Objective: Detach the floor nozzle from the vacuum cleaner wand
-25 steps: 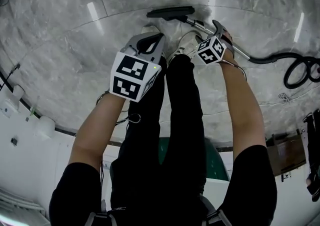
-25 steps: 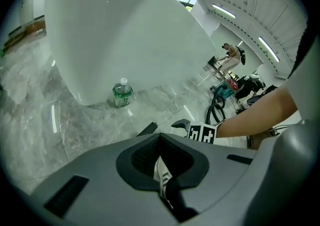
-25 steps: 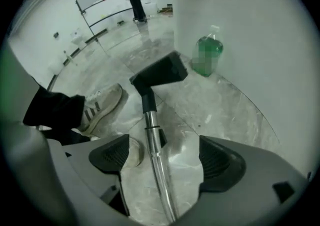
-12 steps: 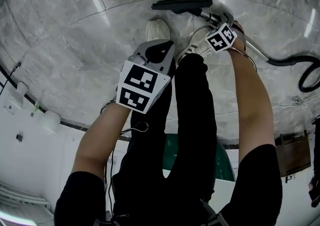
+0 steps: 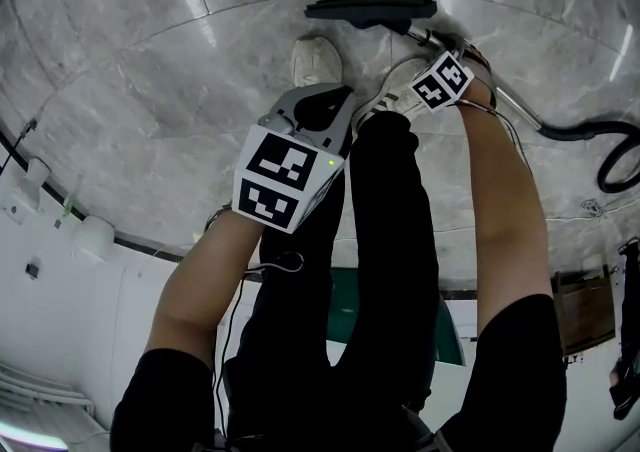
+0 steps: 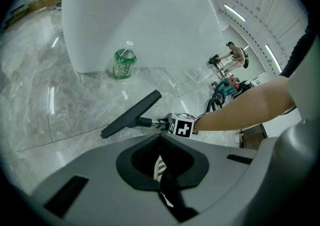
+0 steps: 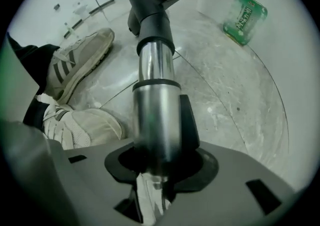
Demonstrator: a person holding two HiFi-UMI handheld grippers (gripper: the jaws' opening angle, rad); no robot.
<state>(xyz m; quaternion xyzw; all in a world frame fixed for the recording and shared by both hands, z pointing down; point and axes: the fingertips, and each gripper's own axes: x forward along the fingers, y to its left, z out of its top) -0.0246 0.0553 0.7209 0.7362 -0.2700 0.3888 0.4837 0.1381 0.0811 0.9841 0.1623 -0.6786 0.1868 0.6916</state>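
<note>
Overall: nothing detached yet; the pull-off remains.
Hose (image 5: 585, 130): cut off at 3 o'clock.
Wand (image 7: 152, 70): steel tube pointing toward 12 o'clock.
Floor nozzle (image 5: 370, 10): flat on the marble floor (image 5: 150, 70) at 12 o'clock, joined to the wand.
Right gripper (image 7: 155, 170): clamped around the wand.
Left gripper (image 6: 161, 170): jaws together, empty, well apart from the nozzle.
Hidden: no release catch can be made out.

Bright overhead glare streaks the floor (image 5: 120, 90); the near wand (image 7: 156, 115) blurs.
</note>
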